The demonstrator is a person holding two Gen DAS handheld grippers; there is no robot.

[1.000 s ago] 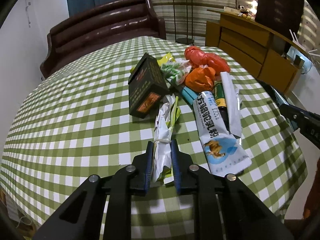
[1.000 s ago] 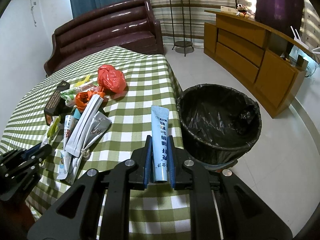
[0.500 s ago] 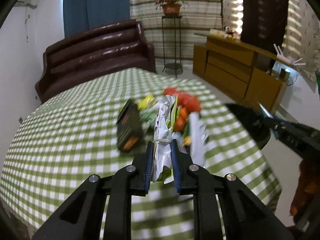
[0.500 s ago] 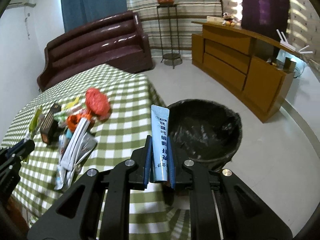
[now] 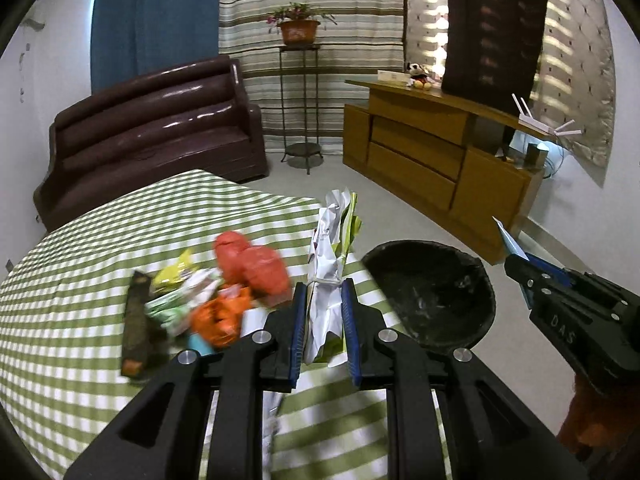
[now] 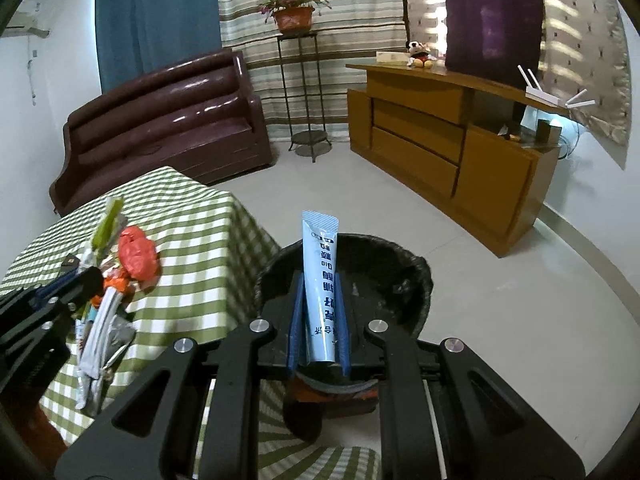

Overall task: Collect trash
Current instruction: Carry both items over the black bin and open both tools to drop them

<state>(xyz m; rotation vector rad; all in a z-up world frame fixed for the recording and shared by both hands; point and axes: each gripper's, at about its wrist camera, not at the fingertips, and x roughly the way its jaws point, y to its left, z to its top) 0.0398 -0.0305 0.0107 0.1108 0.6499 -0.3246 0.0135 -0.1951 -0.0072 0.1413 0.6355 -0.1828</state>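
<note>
My left gripper [image 5: 324, 312] is shut on a crumpled white and green wrapper [image 5: 330, 256], held above the edge of the green checked table [image 5: 80, 280]. My right gripper [image 6: 319, 320] is shut on a light blue tube [image 6: 320, 276] that stands upright over the black-lined trash bin [image 6: 404, 276]. The left wrist view shows that bin [image 5: 432, 300] just right of the table, with the right gripper [image 5: 520, 268] beyond it. On the table lie a red bag [image 5: 252, 268], an orange wrapper [image 5: 218, 316], a dark box [image 5: 136, 324] and green packets [image 5: 176, 296].
A brown sofa [image 5: 152, 132] stands behind the table. A wooden sideboard [image 5: 436, 160] runs along the right wall, and a plant stand [image 5: 300, 100] is in the far corner. Pale bare floor [image 6: 500, 300] surrounds the bin.
Both grippers rose and swung right with their loads. The wrapper left the tabletop; the tube moved from over the table edge to over the bin.
</note>
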